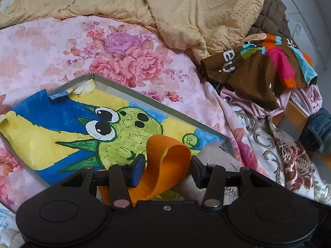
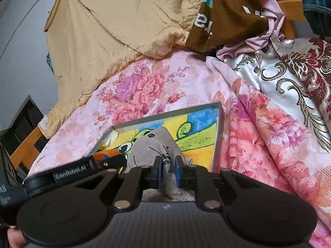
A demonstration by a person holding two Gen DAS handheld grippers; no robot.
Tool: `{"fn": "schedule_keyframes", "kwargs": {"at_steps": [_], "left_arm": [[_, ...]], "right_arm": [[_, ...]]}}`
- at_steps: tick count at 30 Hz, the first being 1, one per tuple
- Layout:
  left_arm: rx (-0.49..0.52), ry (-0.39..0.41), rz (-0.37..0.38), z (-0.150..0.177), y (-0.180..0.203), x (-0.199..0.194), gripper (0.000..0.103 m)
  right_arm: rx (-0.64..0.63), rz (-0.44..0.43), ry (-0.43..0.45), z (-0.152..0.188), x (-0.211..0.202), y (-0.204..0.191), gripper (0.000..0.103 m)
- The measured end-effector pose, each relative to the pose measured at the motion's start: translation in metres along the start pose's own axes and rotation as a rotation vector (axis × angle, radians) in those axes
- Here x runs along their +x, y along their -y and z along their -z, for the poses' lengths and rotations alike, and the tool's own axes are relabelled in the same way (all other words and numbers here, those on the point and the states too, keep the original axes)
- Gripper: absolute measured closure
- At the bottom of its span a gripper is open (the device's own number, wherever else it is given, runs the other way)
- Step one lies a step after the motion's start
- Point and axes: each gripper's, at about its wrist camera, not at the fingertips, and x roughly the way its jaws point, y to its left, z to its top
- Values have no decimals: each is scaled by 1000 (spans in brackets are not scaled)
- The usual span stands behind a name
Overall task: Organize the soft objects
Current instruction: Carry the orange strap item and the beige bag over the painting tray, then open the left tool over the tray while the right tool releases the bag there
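A shallow grey-rimmed tray (image 1: 157, 101) lined with a cartoon painting of a green creature lies on the bed. My left gripper (image 1: 166, 170) sits low over the tray's near end, shut on a looped orange band (image 1: 165, 161) whose sides meet both pads. A grey cloth toy (image 2: 157, 142) with black stitching lies in the same tray (image 2: 165, 113), and my right gripper (image 2: 168, 171) is shut on a ridge of it, which fills the narrow gap between the blue pads. In the left wrist view the grey toy (image 1: 217, 157) shows by the right finger. The left gripper (image 2: 107, 158) appears in the right wrist view.
The tray rests on a pink floral bedspread (image 1: 128, 62). A tan quilt (image 1: 186, 10) is heaped behind it. To the right lie a brown multicoloured garment (image 1: 258, 66), pink cloth (image 1: 289, 99), brocade fabric (image 1: 279, 150), jeans (image 1: 318, 130) and a wooden bed frame (image 1: 291, 111).
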Motion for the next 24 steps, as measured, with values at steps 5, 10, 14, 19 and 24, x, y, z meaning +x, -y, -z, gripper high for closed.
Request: {"fn": "schedule_keyframes", "kwargs": {"at_steps": [5, 10, 14, 19, 24], "left_arm": [[25, 13, 24, 4, 1, -1, 41], [20, 20, 30, 2, 0, -4, 31], [5, 34, 18, 1, 1, -10, 17], [-25, 41, 3, -5, -2, -20, 15], [-5, 40, -43, -8, -2, -34, 8]], "right_arm": [[7, 8, -13, 1, 3, 1, 84], [-5, 7, -15, 1, 3, 0, 71], [-33, 24, -6, 0, 1, -4, 54], [-62, 31, -4, 0, -2, -10, 50], [-68, 40, 7, -2, -11, -13, 40]]}}
